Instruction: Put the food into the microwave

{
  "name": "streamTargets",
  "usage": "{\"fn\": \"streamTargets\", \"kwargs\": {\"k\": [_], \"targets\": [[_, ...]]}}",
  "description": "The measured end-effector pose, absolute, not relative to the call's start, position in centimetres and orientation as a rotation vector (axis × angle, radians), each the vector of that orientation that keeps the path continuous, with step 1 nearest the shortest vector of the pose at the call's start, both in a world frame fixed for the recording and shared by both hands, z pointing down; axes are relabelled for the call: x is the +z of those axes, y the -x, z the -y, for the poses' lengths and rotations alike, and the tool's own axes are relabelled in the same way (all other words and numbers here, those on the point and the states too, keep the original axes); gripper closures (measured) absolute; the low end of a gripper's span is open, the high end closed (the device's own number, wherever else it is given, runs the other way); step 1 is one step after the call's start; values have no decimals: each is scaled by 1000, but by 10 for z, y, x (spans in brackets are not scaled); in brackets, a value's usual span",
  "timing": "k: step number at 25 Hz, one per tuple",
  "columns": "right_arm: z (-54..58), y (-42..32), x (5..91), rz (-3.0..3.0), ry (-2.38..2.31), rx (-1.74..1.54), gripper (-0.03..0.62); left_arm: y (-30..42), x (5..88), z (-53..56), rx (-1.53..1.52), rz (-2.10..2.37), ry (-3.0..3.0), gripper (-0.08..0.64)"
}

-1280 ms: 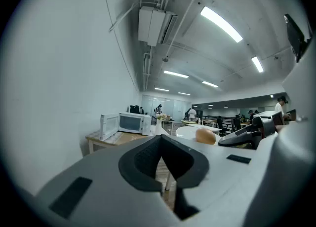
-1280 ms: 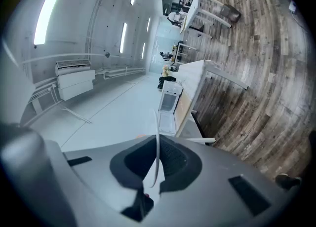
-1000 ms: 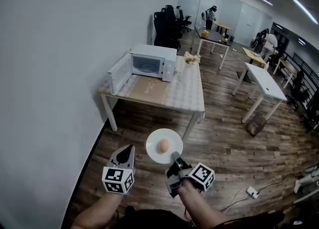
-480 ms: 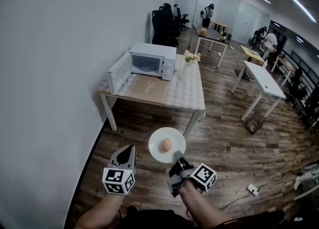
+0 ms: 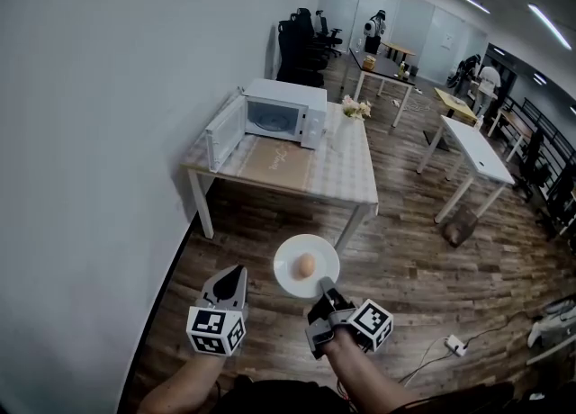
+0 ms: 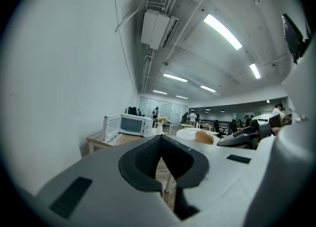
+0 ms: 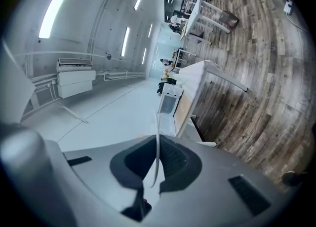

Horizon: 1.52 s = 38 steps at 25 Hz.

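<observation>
A white microwave stands on a table by the wall, its door swung open to the left. My right gripper is shut on the near rim of a white plate, held level over the wooden floor. A brown egg-shaped piece of food lies on it. In the right gripper view the plate's edge runs between the pads, with the microwave far ahead. My left gripper hangs left of the plate, shut and empty. From it I see the microwave, plate and food.
A small vase of flowers stands on the table right of the microwave. White desks and black office chairs fill the room behind, with people at the far end. A power strip lies on the floor at the right. A white wall runs along the left.
Both grippers and the plate have advanced a little toward the table. The plate sits slightly further right and lower in the head view, and the food has stayed on it.
</observation>
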State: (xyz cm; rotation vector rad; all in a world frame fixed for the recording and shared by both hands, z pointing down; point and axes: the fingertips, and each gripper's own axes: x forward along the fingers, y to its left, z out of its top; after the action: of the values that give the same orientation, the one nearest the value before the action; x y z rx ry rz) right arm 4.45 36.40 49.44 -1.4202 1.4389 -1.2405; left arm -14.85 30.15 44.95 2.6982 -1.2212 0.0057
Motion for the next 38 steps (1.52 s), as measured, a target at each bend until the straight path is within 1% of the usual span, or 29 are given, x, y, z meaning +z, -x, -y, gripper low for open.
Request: {"fn": "streamTargets", "kwargs": {"k": [11,18,29,38], "targets": [[-343,-2,486,-1447,1414,-1207,575,192,447,-287,-35,1174,-2709,552],[-331,-2,490,-1450,1443,-1216,575,206,453,-270,-43,1227,-2671,552],[-254,-15,497,-1522,1366,-1261,575,204,457,-214,-10,1322,-2661,552],[-182,-56,496,-1547,1365,-1285,575,156,456,-146,21,1342,-2639,552]]}}
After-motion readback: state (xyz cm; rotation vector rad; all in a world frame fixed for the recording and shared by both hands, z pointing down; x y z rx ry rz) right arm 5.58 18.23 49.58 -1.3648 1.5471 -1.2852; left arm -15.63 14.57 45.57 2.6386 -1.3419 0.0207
